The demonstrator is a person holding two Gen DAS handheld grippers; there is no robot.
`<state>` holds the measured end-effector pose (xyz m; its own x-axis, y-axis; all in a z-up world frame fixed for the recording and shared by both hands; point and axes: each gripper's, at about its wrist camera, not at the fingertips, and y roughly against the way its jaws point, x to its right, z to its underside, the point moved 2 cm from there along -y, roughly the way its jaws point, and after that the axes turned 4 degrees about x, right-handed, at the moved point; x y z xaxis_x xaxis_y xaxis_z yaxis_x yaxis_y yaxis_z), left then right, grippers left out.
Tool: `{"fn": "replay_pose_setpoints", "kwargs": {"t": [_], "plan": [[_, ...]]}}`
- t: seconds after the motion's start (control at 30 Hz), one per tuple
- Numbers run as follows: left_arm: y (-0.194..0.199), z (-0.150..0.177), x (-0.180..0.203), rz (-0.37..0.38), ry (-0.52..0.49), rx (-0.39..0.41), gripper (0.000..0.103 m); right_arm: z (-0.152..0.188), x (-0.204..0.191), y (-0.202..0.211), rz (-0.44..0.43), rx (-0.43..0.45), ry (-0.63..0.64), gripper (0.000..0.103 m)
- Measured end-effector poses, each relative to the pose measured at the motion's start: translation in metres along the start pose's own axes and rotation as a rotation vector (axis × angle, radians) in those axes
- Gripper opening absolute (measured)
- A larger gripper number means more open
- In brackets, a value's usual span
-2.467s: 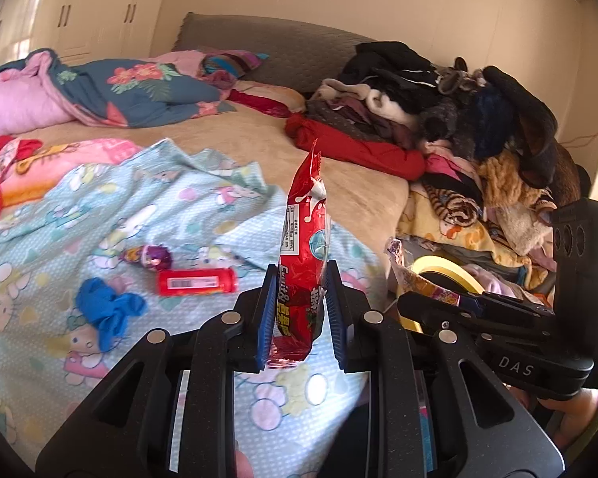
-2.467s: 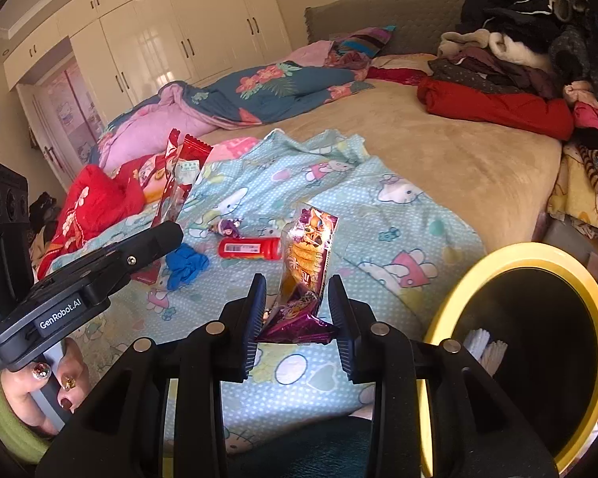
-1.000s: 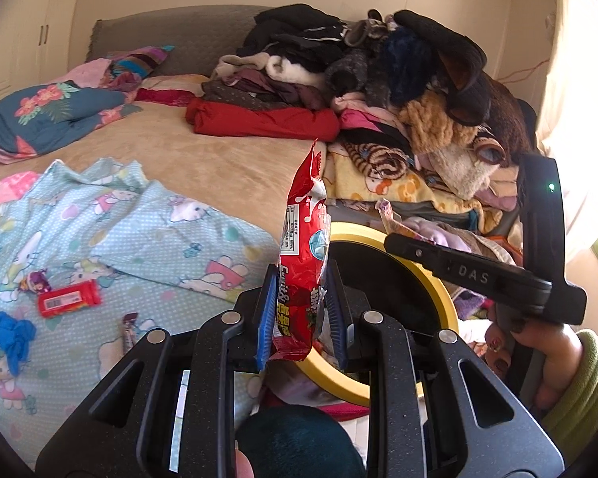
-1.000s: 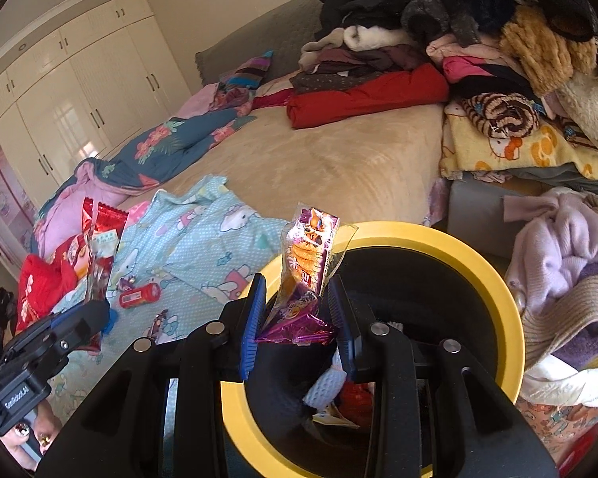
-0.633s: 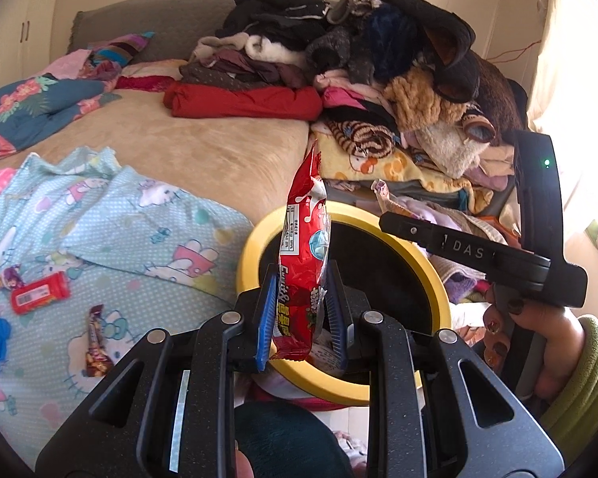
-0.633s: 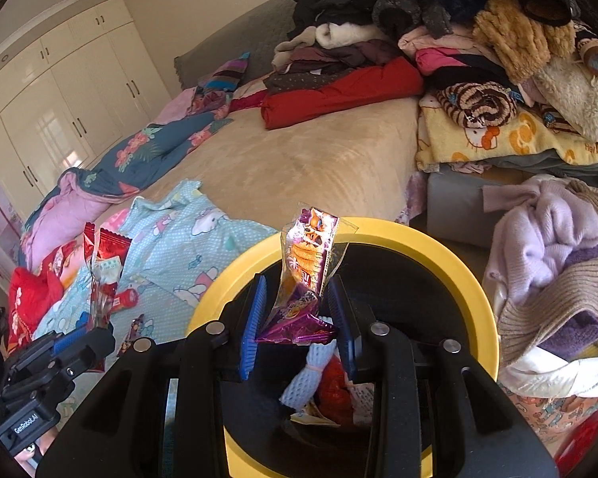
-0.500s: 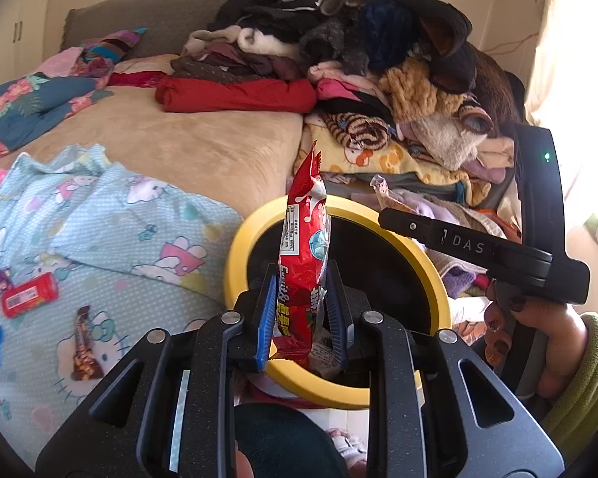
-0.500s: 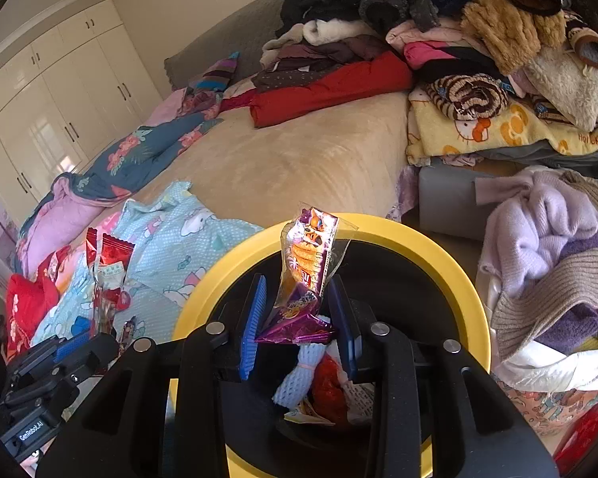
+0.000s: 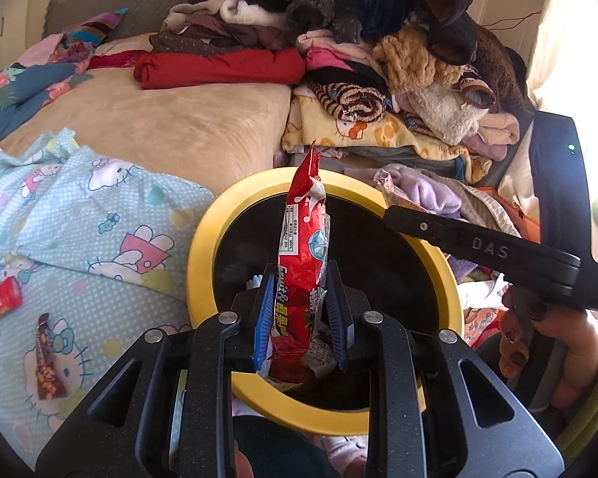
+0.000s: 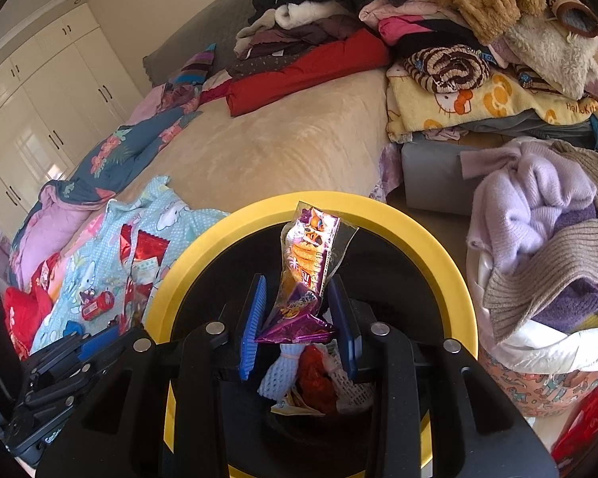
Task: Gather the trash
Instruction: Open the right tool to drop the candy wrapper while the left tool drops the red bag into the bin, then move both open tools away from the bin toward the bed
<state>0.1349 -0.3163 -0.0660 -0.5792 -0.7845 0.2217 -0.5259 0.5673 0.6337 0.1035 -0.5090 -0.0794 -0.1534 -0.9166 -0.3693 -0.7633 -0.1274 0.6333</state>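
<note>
My left gripper (image 9: 299,318) is shut on a red snack wrapper (image 9: 303,255) and holds it upright over the yellow-rimmed black trash bin (image 9: 203,247). My right gripper (image 10: 299,326) is over the same bin (image 10: 450,271). Its jaws stand wide apart and the purple-orange snack wrapper (image 10: 307,275) between them touches neither pad. Trash lies in the bin's bottom (image 10: 311,378). The right gripper's body shows in the left wrist view (image 9: 486,251). A red tube (image 9: 0,302) and a brown candy wrapper (image 9: 48,366) lie on the blue Hello Kitty blanket (image 9: 99,215).
A tan bed (image 9: 171,119) holds piles of clothes (image 9: 378,59) at its far right. A basket of knitwear (image 10: 550,247) stands right of the bin. White wardrobes (image 10: 40,99) stand at the far left.
Both grippers moved from over the blanket to over the bin. The right gripper's jaws have spread apart and the purple-orange wrapper now sits loose between them.
</note>
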Motion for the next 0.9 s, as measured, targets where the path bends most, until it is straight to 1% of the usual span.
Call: {"fn": "replay_pose_setpoints", "kwargs": {"t": [0.23, 0.3, 0.37, 0.4, 0.43, 0.47, 0.5, 0.53, 0.57, 0.63, 0.7, 0.8, 0.83, 0.87, 0.9], "plan": [[-0.016, -0.002, -0.006, 0.002, 0.015, -0.025, 0.017, 0.003, 0.004, -0.006, 0.003, -0.017, -0.01, 0.032], [-0.018, -0.003, -0.007, 0.005, 0.02, -0.023, 0.017, 0.003, 0.006, -0.006, 0.0, -0.021, -0.014, 0.033], [-0.015, -0.004, -0.008, 0.011, 0.028, -0.003, 0.018, 0.003, 0.006, -0.005, -0.005, -0.02, -0.017, 0.033], [-0.013, -0.005, -0.009, 0.01, 0.031, 0.006, 0.022, 0.002, 0.006, -0.005, -0.007, -0.018, -0.017, 0.033], [-0.011, -0.005, -0.011, 0.01, 0.038, 0.013, 0.026, 0.002, 0.006, -0.004, -0.006, -0.015, -0.016, 0.037], [-0.009, -0.006, -0.013, 0.009, 0.045, 0.017, 0.033, 0.002, 0.007, -0.003, -0.004, -0.011, -0.015, 0.041], [-0.006, -0.006, -0.015, 0.004, 0.055, 0.026, 0.039, 0.001, 0.007, -0.002, -0.003, -0.007, -0.019, 0.049], [-0.003, -0.007, -0.017, -0.001, 0.06, 0.035, 0.043, 0.002, 0.008, -0.001, -0.001, -0.002, -0.025, 0.052], [-0.001, -0.008, -0.019, -0.004, 0.062, 0.041, 0.05, 0.001, 0.009, 0.0, 0.0, 0.005, -0.033, 0.052], [0.008, -0.009, -0.021, -0.017, 0.061, 0.062, 0.058, 0.001, 0.01, 0.002, 0.004, 0.012, -0.034, 0.054], [0.016, -0.011, -0.025, -0.03, 0.059, 0.083, 0.077, 0.002, 0.008, 0.004, 0.008, 0.023, -0.03, 0.055], [0.03, -0.013, -0.032, -0.043, 0.072, 0.114, 0.084, 0.002, 0.001, 0.008, 0.005, 0.046, -0.012, 0.057], [0.035, -0.014, -0.035, -0.056, 0.079, 0.124, 0.086, 0.001, -0.002, 0.01, 0.006, 0.054, -0.006, 0.061], [0.038, -0.014, -0.038, -0.066, 0.082, 0.131, 0.091, 0.001, -0.006, 0.012, 0.003, 0.065, 0.004, 0.062], [0.042, -0.014, -0.04, -0.078, 0.085, 0.142, 0.091, 0.001, -0.009, 0.013, 0.003, 0.073, 0.01, 0.064]]}}
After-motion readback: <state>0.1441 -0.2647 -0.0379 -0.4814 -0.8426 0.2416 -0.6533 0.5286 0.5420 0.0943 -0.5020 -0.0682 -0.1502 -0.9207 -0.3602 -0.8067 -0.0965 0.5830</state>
